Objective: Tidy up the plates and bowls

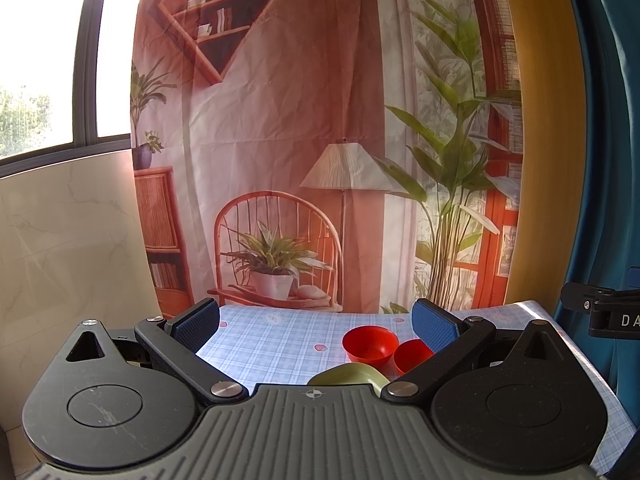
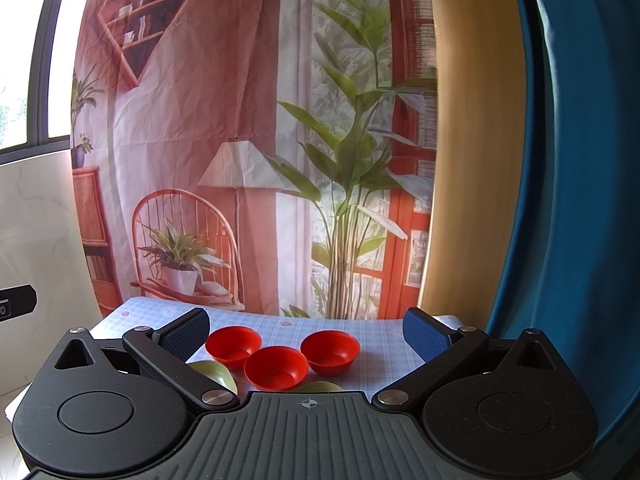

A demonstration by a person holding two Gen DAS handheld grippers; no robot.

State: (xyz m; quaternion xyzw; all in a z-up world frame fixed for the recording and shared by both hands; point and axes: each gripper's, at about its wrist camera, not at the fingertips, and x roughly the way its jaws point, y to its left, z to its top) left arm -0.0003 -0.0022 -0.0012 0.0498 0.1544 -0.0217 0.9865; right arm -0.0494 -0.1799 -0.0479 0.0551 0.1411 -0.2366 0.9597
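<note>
Three red bowls (image 2: 276, 368) are seen on the table (image 2: 384, 344), just ahead of the right gripper (image 2: 306, 334), whose jaws are spread wide and empty. The left gripper (image 1: 316, 326), equally wide, is offset leftward, so the right is judged nearer.

Bright daylight pours through the window (image 1: 52, 52) at far left, blown out to white glare. Fisheye bending curves the edges. Focus is sharp; the tablecloth (image 2: 384, 340) carries soft shadows.
</note>
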